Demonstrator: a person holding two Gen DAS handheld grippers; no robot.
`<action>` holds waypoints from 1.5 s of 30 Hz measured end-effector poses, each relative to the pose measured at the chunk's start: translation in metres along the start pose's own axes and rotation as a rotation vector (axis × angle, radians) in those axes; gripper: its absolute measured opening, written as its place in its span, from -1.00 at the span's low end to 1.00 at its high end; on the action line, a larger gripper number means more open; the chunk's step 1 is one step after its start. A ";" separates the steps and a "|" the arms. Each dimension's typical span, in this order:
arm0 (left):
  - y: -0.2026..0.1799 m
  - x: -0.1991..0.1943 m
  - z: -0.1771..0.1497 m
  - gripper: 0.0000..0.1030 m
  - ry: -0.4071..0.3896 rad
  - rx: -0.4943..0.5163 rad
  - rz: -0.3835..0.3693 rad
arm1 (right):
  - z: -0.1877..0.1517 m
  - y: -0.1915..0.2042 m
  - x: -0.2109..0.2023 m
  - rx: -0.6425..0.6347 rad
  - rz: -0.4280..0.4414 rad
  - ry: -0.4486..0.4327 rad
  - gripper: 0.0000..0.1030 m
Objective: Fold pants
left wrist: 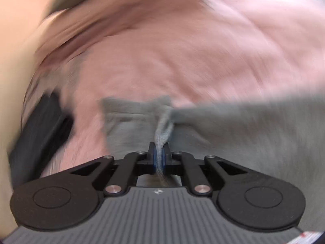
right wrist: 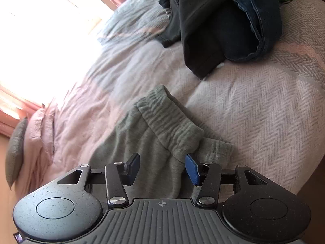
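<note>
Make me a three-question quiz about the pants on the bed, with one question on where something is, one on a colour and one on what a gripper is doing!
1. Where does the dark clothes pile lie?
A. Beyond the pants
B. Under the pants
C. On the floor

2. What colour are the sweatpants?
A. Red
B. Grey-green
C. Yellow

3. What is the left gripper doing?
A. Open, holding nothing
B. Holding a pillow
C. Pinching pants fabric

Answers:
1 A: the pile sits farther up the bed cover.
2 B: the ribbed waistband shows grey-green.
3 C: grey cloth is clamped between its blue pads; the right gripper is open.
</note>
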State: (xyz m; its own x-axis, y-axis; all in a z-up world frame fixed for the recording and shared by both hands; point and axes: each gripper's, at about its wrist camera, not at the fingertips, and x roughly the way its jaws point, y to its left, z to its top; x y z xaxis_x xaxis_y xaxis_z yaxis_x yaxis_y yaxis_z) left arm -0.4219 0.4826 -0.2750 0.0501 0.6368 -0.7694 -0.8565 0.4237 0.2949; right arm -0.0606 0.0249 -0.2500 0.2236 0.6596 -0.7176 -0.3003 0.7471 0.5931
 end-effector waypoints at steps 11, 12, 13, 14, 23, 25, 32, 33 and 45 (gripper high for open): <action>0.144 -0.034 -0.132 -0.84 -0.018 -0.755 -0.136 | -0.013 -0.006 -0.010 -0.066 0.167 -0.033 -0.08; 0.143 -0.030 -0.139 -0.83 -0.034 -0.772 -0.147 | -0.015 -0.007 -0.010 -0.081 0.171 -0.043 -0.08; 0.142 -0.026 -0.144 -0.82 -0.055 -0.791 -0.164 | -0.017 -0.008 -0.011 -0.093 0.181 -0.052 -0.07; 0.142 -0.025 -0.149 -0.80 -0.078 -0.813 -0.186 | -0.019 -0.009 -0.012 -0.097 0.191 -0.061 -0.07; 0.151 -0.017 -0.172 -0.79 -0.156 -0.867 -0.296 | -0.035 -0.036 -0.032 -0.002 0.282 -0.070 -0.08; 0.154 -0.018 -0.172 -0.77 -0.161 -0.870 -0.330 | -0.036 -0.039 -0.031 0.043 0.279 -0.051 -0.08; 0.152 -0.013 -0.174 -0.77 -0.145 -0.871 -0.347 | -0.033 -0.046 0.006 0.092 0.198 -0.045 -0.08; 0.152 -0.012 -0.173 -0.77 -0.141 -0.871 -0.349 | -0.032 -0.046 0.011 0.097 0.197 -0.046 -0.13; 0.181 -0.121 -0.189 -0.89 -0.399 -0.645 -0.367 | -0.011 -0.035 -0.059 0.019 0.296 -0.147 -1.00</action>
State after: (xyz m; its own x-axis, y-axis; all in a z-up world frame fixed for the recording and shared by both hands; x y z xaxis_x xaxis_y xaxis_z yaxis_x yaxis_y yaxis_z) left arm -0.6807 0.3605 -0.2359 0.4567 0.7618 -0.4594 -0.8699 0.2745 -0.4097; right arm -0.0732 -0.0406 -0.2325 0.2614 0.8519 -0.4538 -0.3555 0.5221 0.7753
